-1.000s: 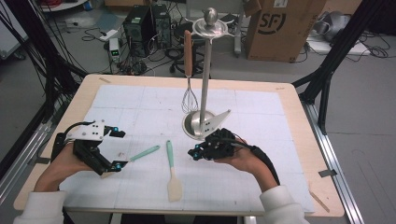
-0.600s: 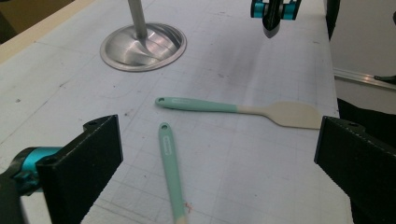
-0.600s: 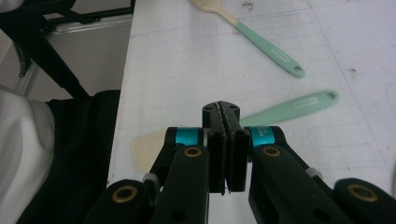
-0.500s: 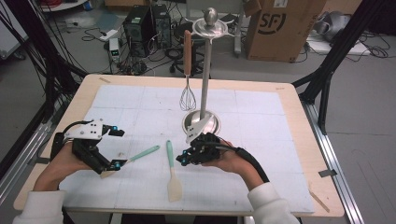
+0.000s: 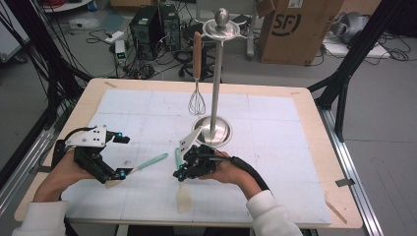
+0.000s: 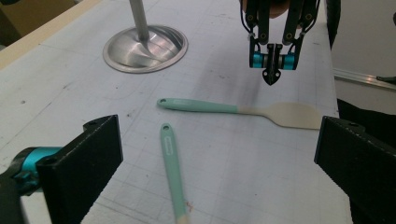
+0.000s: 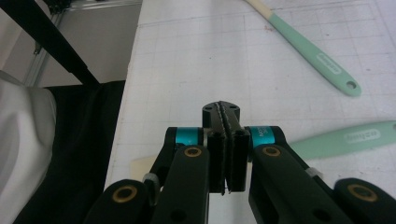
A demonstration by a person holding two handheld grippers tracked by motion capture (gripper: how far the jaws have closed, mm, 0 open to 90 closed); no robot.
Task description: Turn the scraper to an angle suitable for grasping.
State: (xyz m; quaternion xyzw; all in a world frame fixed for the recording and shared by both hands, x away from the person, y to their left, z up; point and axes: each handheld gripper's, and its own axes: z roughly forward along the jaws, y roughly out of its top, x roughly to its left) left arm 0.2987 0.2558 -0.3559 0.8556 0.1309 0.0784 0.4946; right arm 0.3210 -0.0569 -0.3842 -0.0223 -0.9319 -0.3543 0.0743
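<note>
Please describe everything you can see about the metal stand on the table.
The metal stand looks like polished steel: a round dished base on the white mat, a thin upright pole, and a small disc with a ball knob on top. A whisk with a wooden handle hangs from the disc, its wire end above the mat. The right gripper is near the base, not touching it.

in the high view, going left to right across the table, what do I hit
left gripper → teal-handled utensil it points at → spatula → right gripper → whisk hanging from the stand → stand.
</note>
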